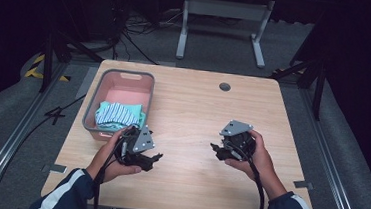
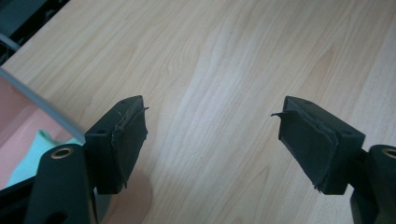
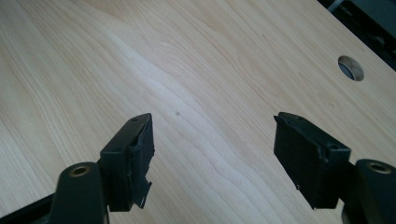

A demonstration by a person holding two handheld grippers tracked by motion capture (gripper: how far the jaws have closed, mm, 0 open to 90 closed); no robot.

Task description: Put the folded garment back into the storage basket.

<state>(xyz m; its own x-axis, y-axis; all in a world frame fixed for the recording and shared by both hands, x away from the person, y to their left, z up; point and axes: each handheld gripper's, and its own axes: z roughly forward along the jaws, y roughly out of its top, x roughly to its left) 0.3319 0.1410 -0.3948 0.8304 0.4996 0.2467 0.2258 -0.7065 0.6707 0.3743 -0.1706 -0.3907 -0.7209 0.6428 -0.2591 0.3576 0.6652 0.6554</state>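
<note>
A pink bin with a grey rim (image 1: 94, 99) sits at the table's left side and holds folded cloth (image 1: 117, 114), one piece striped teal and white. My left gripper (image 1: 155, 158) hovers low over the table just right of the bin's near corner, jaws open with bare wood between them (image 2: 212, 135). A corner of the bin (image 2: 18, 116) with teal cloth shows at the left of the left gripper view. My right gripper (image 1: 215, 149) is held over the table's right half, pointing left, jaws open on nothing (image 3: 212, 144).
The wooden table (image 1: 193, 110) has a round cable hole (image 1: 225, 86) near its far edge, also seen as the hole (image 3: 351, 67) in the right gripper view. Beyond the table stand a white frame's legs (image 1: 219, 27) and floor cables.
</note>
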